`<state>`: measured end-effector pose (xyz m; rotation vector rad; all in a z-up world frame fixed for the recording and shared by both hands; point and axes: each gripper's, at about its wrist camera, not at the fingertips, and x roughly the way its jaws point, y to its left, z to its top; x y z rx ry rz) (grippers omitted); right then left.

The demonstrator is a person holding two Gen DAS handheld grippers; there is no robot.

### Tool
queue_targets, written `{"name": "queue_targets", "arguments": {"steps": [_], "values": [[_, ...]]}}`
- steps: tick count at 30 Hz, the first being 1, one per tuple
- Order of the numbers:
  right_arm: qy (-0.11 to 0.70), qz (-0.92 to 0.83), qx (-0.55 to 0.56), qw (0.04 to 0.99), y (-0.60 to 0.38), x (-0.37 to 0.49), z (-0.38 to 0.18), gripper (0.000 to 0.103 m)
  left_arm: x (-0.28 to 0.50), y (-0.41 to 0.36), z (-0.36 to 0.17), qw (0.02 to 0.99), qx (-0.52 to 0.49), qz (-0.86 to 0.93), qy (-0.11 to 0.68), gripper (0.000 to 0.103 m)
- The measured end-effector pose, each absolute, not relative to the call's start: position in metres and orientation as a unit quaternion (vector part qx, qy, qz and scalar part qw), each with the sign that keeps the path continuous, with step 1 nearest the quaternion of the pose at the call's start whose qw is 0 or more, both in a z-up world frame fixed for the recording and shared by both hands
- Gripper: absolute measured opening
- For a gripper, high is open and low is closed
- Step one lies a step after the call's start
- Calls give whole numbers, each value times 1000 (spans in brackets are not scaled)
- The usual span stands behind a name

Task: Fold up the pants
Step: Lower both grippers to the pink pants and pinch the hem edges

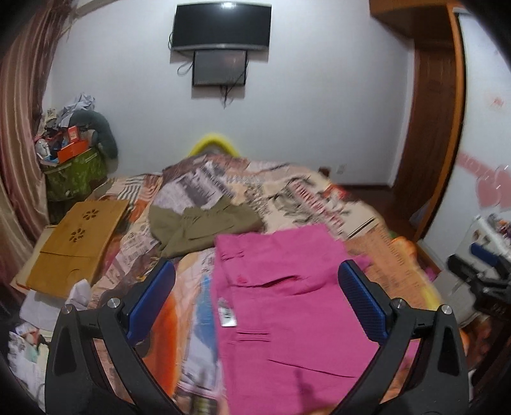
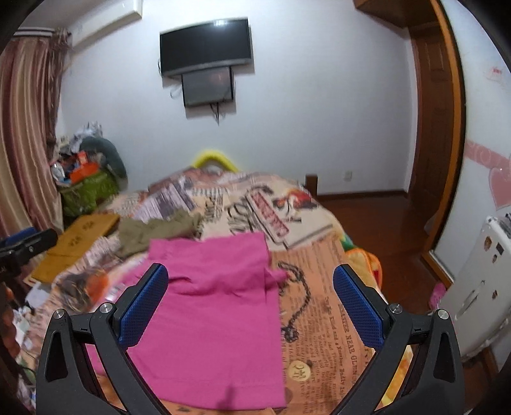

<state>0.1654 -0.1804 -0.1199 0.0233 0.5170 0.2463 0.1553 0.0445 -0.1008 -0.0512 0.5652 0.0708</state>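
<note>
Pink pants point(image 1: 287, 303) lie folded flat on the patterned bedspread, with a white label showing at their left edge; the right wrist view shows the same pink pants point(image 2: 217, 319). Behind them an olive-green garment point(image 1: 198, 226) lies crumpled, also seen as the olive garment point(image 2: 150, 233). My left gripper point(image 1: 255, 300) hangs open above the pink pants, nothing between its blue pads. My right gripper point(image 2: 250, 303) is open too, above the pants' right part. The right gripper point(image 1: 482, 277) shows at the right edge of the left wrist view.
A brown board with flower cut-outs point(image 1: 76, 242) lies on the bed's left side. A green bag heaped with clutter point(image 1: 76, 172) stands by the curtain. A TV point(image 1: 220, 25) hangs on the far wall. A wooden door point(image 2: 437, 127) and a white appliance point(image 2: 479, 287) are on the right.
</note>
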Motion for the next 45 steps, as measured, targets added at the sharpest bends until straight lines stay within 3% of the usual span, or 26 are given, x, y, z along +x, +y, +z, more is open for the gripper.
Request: {"name": "queue_targets", "arguments": {"steps": [7, 14, 23, 30, 32, 35, 40, 42, 43, 45], "values": [[308, 140, -17, 941, -180, 205, -158, 103, 206, 64, -159, 932, -29, 30, 359, 103], [388, 174, -16, 905, -179, 249, -206, 90, 235, 72, -204, 911, -8, 39, 411, 103], [450, 214, -11, 867, -176, 290, -237, 61, 273, 77, -238, 863, -32, 0, 505, 65], [484, 249, 6, 839, -176, 313, -254, 49, 277, 65, -248, 854, -23, -22, 520, 60], [495, 254, 6, 831, -172, 319, -260, 41, 280, 68, -250, 849, -37, -26, 527, 58], [491, 259, -6, 832, -168, 322, -261, 39, 283, 73, -252, 837, -65, -45, 541, 38], [486, 256, -11, 836, -169, 324, -261, 28, 284, 66, -253, 837, -51, -46, 543, 31], [483, 258, -9, 837, -171, 325, -260, 12, 285, 65, -254, 838, -47, -42, 542, 24], [484, 264, -4, 834, -171, 325, -260, 8, 285, 65, -253, 839, -44, -37, 541, 21], [483, 262, -6, 836, -170, 324, -260, 7, 284, 67, -252, 841, -42, -33, 538, 15]]}}
